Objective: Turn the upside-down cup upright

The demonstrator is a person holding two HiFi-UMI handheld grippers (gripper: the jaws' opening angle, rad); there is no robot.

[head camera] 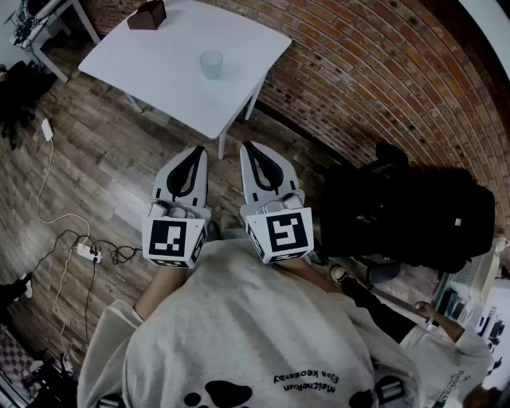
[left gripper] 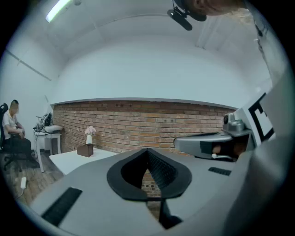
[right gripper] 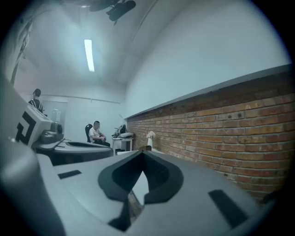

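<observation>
A pale green see-through cup (head camera: 211,64) stands alone on the white table (head camera: 171,72), well ahead of both grippers. From this distance I cannot tell which way up it is, and neither gripper view shows it. My left gripper (head camera: 193,153) and right gripper (head camera: 249,148) are side by side close to my chest, above the wooden floor and short of the table's near corner. Both are shut with nothing in them. In the left gripper view the left gripper (left gripper: 147,153) points level at the brick wall. The right gripper (right gripper: 143,155) has its jaws closed too.
A brown box (head camera: 147,14) sits at the table's far edge, with a small vase of flowers (left gripper: 89,134) beside it. A black bag (head camera: 406,213) lies on the floor at right by the brick wall (head camera: 358,72). A power strip (head camera: 84,253) and cables lie at left. A person (left gripper: 11,133) sits farther off.
</observation>
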